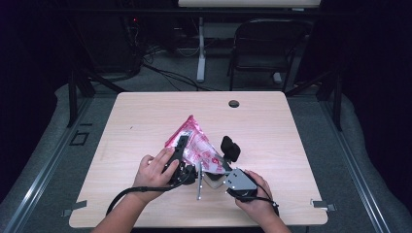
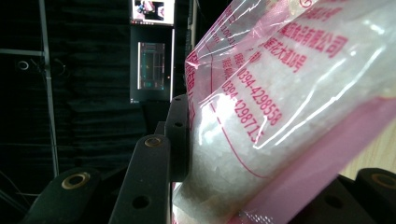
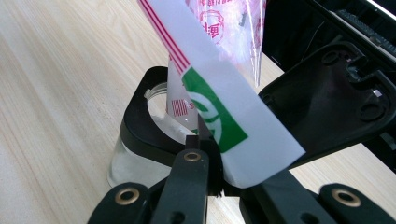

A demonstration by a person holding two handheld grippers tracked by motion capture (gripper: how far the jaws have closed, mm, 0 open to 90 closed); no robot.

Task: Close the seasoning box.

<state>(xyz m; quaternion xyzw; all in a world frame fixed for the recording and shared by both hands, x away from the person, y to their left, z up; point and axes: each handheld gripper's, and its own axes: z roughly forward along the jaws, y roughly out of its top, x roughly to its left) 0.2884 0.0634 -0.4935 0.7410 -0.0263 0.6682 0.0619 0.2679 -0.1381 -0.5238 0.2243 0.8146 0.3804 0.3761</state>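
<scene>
A clear and pink plastic bag (image 1: 197, 144) of white grains stands tilted near the table's front middle. My left gripper (image 1: 181, 148) is shut on its left side. In the left gripper view the bag (image 2: 285, 107) lies pressed between the black jaws. My right gripper (image 1: 217, 167) sits just right of it, shut on a small clear glass jar (image 1: 211, 178) that stands on the table. In the right gripper view the bag's white and green lower corner (image 3: 224, 116) points down into the mouth of the jar (image 3: 128, 163), between the jaws of the right gripper (image 3: 233, 109).
The wooden table (image 1: 145, 111) has a round cable hole (image 1: 234, 103) at its far edge. A dark chair (image 1: 267, 43) and a desk leg stand beyond it. Both hands work close to the front edge.
</scene>
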